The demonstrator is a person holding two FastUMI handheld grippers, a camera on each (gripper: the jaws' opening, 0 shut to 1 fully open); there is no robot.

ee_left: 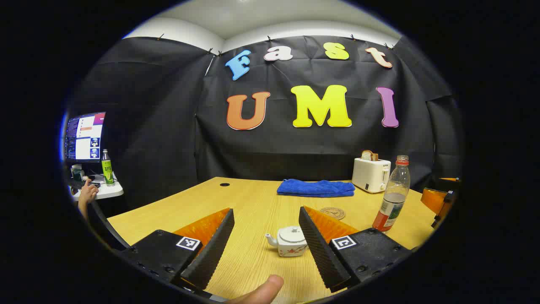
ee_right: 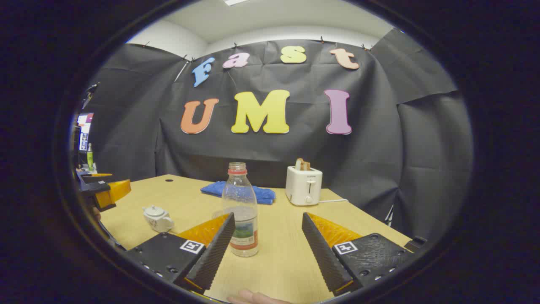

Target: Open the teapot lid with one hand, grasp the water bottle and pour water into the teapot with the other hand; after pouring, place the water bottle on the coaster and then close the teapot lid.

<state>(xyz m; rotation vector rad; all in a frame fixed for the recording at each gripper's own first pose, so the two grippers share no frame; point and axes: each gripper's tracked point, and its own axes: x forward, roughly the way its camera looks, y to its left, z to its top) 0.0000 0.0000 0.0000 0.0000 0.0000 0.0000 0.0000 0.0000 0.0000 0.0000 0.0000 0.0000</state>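
A small white teapot [ee_left: 292, 242] with its lid on stands on the wooden table [ee_left: 253, 198], just ahead of my left gripper [ee_left: 266, 217], close to the right finger. That gripper is open and holds nothing. A round coaster [ee_left: 332, 213] lies beyond the teapot. The clear water bottle [ee_left: 392, 195], partly filled and uncapped, stands upright to the right. In the right gripper view the bottle [ee_right: 241, 211] stands just ahead of my open right gripper [ee_right: 268, 223], near its left finger, and the teapot [ee_right: 157, 218] sits to the left. The left gripper [ee_right: 105, 190] shows at the far left.
A folded blue towel [ee_left: 315, 188] lies at the back of the table, with a white toaster [ee_left: 371, 174] holding bread beside it. A side desk at the left carries a monitor [ee_left: 84, 136] and a green bottle [ee_left: 108, 168]; a person's hand [ee_left: 87, 193] rests there.
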